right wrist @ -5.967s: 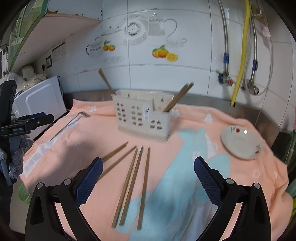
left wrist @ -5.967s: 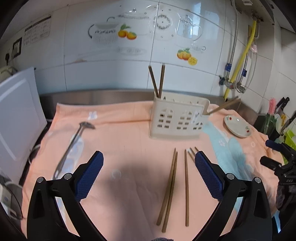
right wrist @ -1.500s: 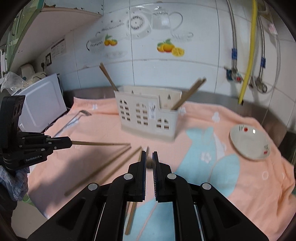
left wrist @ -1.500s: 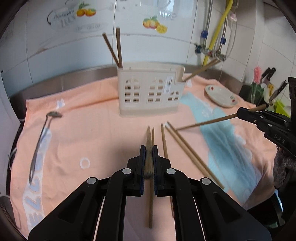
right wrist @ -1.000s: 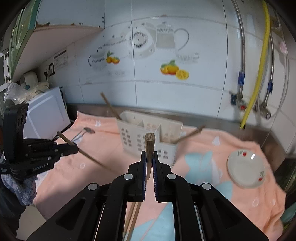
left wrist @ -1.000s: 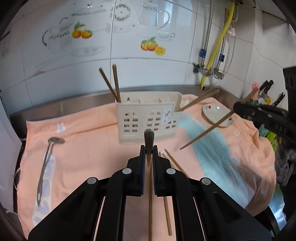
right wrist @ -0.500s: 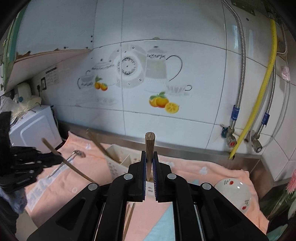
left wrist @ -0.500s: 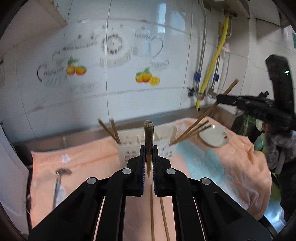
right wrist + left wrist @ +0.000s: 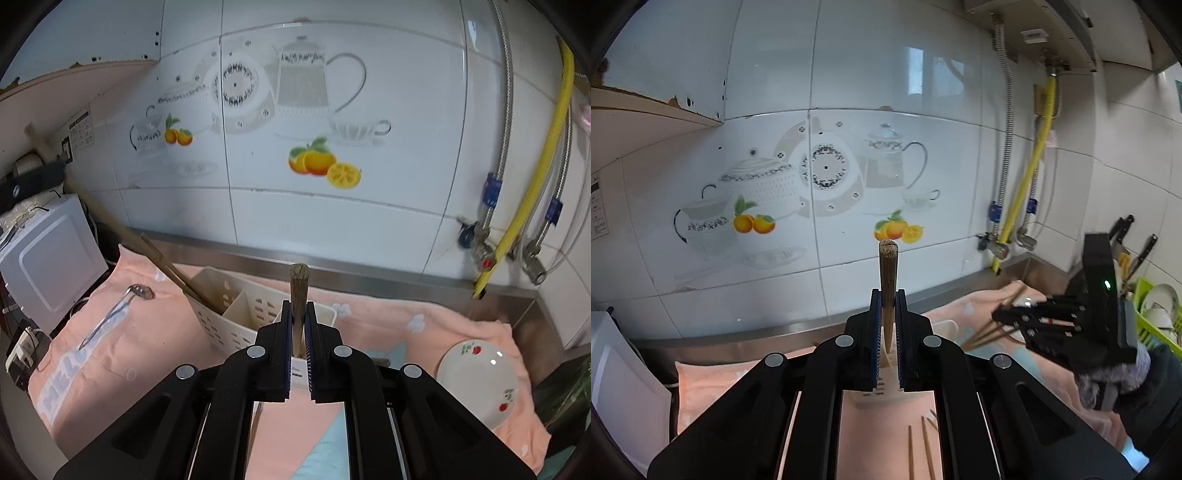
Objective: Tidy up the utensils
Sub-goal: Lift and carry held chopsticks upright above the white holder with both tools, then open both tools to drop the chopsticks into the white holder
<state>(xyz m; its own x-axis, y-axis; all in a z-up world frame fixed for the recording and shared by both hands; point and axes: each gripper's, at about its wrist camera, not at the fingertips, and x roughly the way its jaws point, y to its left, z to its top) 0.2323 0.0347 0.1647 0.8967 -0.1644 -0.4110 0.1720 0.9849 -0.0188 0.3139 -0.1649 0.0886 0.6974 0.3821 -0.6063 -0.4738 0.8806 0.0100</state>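
Observation:
My left gripper (image 9: 887, 295) is shut on a brown chopstick (image 9: 888, 266) that stands up between the pads. Below the fingers shows part of the white slotted caddy (image 9: 877, 387), and loose chopsticks (image 9: 923, 446) lie on the peach towel (image 9: 879, 435). My right gripper (image 9: 298, 306) is shut on another chopstick (image 9: 298, 284), right above the caddy (image 9: 229, 314); the stick's lower end is hidden. Two chopsticks (image 9: 166, 264) lean in the caddy's left compartment. In the left wrist view the right gripper (image 9: 997, 315) is at the right, its stick (image 9: 1012, 297) slanting down.
A metal ladle (image 9: 118, 310) lies on the towel (image 9: 443, 328) left of the caddy. A small flowered saucer (image 9: 476, 373) sits at the right. A white appliance (image 9: 48, 251) stands at the left edge. Pipes and a yellow hose (image 9: 532, 184) run down the tiled wall; a green dish rack (image 9: 1156, 314) is far right.
Both grippers have lifted their chopsticks well above the towel, and the views now face the wall. The right gripper has come in over the caddy; both stayed shut.

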